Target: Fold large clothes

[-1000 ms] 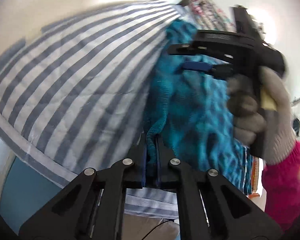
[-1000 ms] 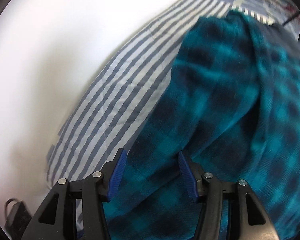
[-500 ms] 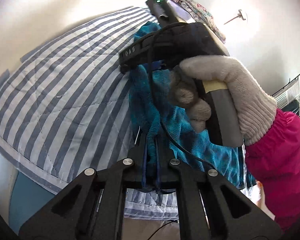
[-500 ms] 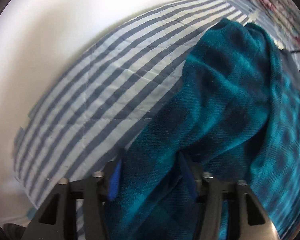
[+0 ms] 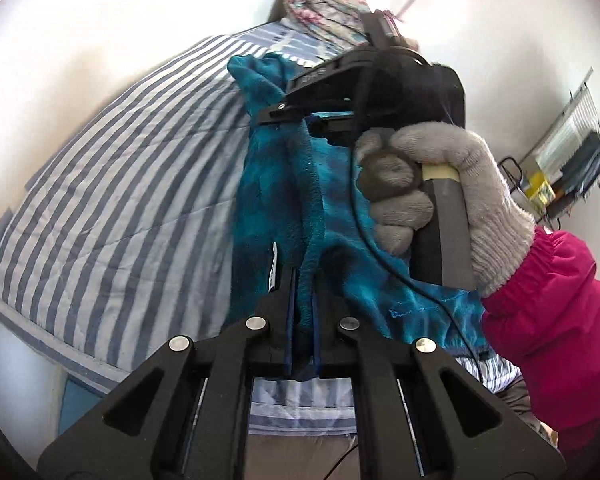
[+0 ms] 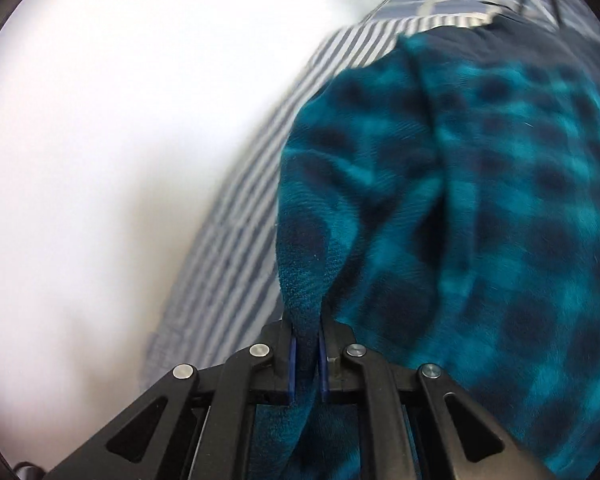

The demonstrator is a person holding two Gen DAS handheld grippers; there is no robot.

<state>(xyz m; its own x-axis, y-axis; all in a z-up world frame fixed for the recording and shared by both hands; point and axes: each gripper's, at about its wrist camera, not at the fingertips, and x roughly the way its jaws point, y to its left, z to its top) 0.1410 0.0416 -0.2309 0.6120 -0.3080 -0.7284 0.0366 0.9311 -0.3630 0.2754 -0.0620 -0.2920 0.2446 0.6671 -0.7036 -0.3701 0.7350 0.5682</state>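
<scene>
A teal and dark blue plaid fleece garment point(image 5: 276, 184) hangs over a blue-and-white striped quilt point(image 5: 132, 184) on a bed. My left gripper point(image 5: 303, 312) is shut on a bunched edge of the garment near its lower end. My right gripper point(image 6: 305, 354) is shut on another fold of the same garment point(image 6: 480, 208), which fills the right half of that view. The right gripper also shows in the left wrist view point(image 5: 300, 118), held by a grey-gloved hand, clamped on the garment farther up.
A white wall point(image 6: 120, 140) runs along the bed's far side. A folded floral blanket point(image 5: 324, 12) lies at the head of the bed. A wire rack with items point(image 5: 568, 152) stands at the right. The person's pink sleeve point(image 5: 556, 320) is close on the right.
My right gripper was open around the garment and has closed on a fold of it. The right hand has moved in closer above my left gripper, which stays clamped.
</scene>
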